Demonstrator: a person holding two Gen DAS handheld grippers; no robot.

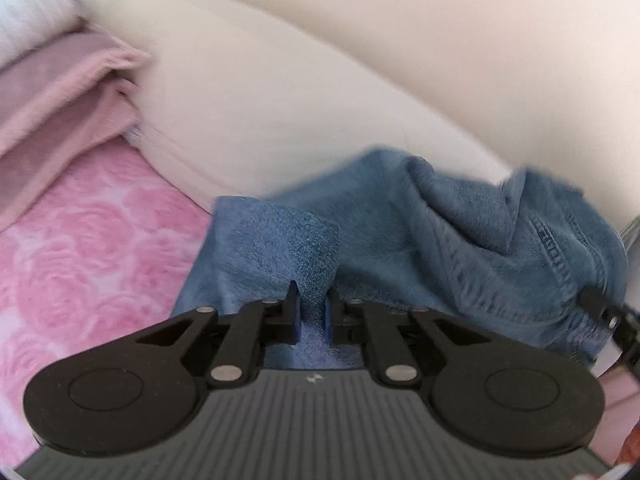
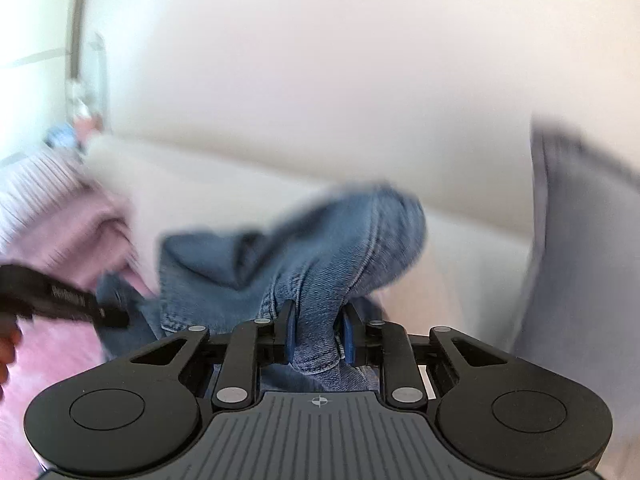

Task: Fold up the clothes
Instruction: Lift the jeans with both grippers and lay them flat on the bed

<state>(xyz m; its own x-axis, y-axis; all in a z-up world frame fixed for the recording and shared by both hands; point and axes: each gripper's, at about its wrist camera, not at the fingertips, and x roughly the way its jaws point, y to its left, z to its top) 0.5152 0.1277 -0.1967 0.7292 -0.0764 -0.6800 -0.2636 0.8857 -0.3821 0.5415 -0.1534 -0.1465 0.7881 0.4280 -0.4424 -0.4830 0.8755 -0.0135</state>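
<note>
A blue denim garment (image 1: 460,240) lies crumpled on a pink rose-patterned bedsheet (image 1: 88,248), against a cream cushion (image 1: 280,112). My left gripper (image 1: 314,300) is shut on a thin edge of the denim, which runs between its blue pads. The right gripper (image 1: 600,308) grips the garment's far right side at the edge of this view. In the right wrist view my right gripper (image 2: 318,322) is shut on a thick seamed fold of the denim garment (image 2: 320,248), lifted off the bed. The left gripper (image 2: 100,312) holds the cloth at the left there.
A folded pink garment (image 1: 60,104) and a white ribbed cloth (image 1: 28,20) are stacked at the left by the cushion. A grey cloth (image 2: 580,260) hangs at the right of the right wrist view. A cream wall or headboard (image 2: 320,80) rises behind.
</note>
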